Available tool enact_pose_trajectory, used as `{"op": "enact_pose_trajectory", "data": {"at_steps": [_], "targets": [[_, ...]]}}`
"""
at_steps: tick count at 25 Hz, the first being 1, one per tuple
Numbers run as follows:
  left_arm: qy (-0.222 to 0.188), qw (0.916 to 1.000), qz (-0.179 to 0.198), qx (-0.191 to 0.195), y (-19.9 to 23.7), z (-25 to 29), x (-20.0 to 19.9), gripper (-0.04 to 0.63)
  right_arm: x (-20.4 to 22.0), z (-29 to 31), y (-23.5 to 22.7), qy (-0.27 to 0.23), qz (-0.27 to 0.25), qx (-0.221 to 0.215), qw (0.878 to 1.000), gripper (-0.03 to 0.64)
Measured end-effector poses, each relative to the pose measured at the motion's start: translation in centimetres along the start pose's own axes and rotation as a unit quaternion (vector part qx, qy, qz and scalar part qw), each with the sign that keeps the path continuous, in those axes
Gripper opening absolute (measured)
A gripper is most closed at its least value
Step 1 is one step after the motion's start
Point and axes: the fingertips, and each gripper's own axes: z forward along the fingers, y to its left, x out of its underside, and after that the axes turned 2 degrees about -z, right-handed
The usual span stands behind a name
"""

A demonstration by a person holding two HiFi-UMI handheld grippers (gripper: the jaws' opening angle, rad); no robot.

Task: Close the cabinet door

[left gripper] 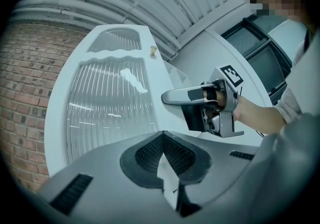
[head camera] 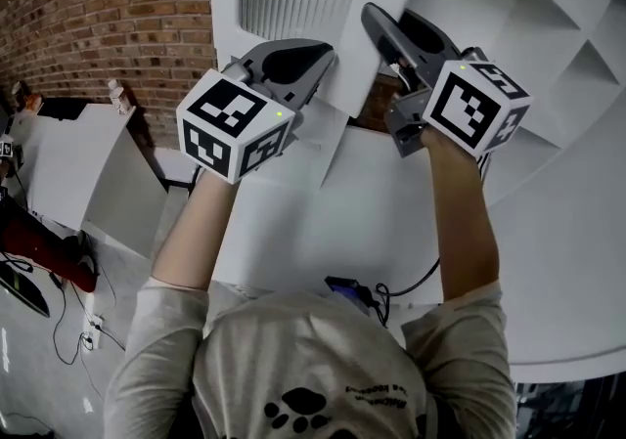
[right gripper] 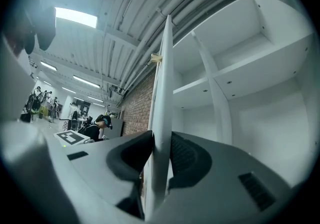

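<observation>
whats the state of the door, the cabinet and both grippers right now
cabinet door: open, swung away from the shelves
cabinet: open, shelves exposed
right gripper: jaws shut on the cabinet door's edge
left gripper: jaws together at the tips, in front of the door's ribbed pane

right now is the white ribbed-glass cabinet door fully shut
No, the white ribbed-glass cabinet door stands edge-on, swung out from the white shelves, its edge clamped in the right tool.
</observation>
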Motion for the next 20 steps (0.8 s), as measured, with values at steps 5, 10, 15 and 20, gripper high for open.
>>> {"op": "enact_pose_trajectory", "data": {"at_steps": [5, 10, 15, 20], "targets": [[0.000, 1.0000, 0.001, -0.005, 0.2, 1.3, 0.3, 0.008, 0.2, 0.3, -1.1, 0.000, 0.006, -0.013, 1.000, 0.101], [0.001, 0.9999, 0.002, -0.013, 1.1, 3.1, 0.4, 0.006, 0.3, 1.1, -2.7, 0.000, 0.010, -0.029, 1.000, 0.103], [0.004, 0.9998, 0.003, -0.020, 1.8, 4.2, 0.9, 0.008, 0.5, 1.7, -3.9, -0.001, 0.016, -0.044, 0.999, 0.106], [0.005, 0.9997, 0.004, -0.023, 2.0, 5.0, 0.8, 0.008, 0.4, 1.8, -4.6, -0.003, 0.020, -0.053, 0.998, 0.107]]}}
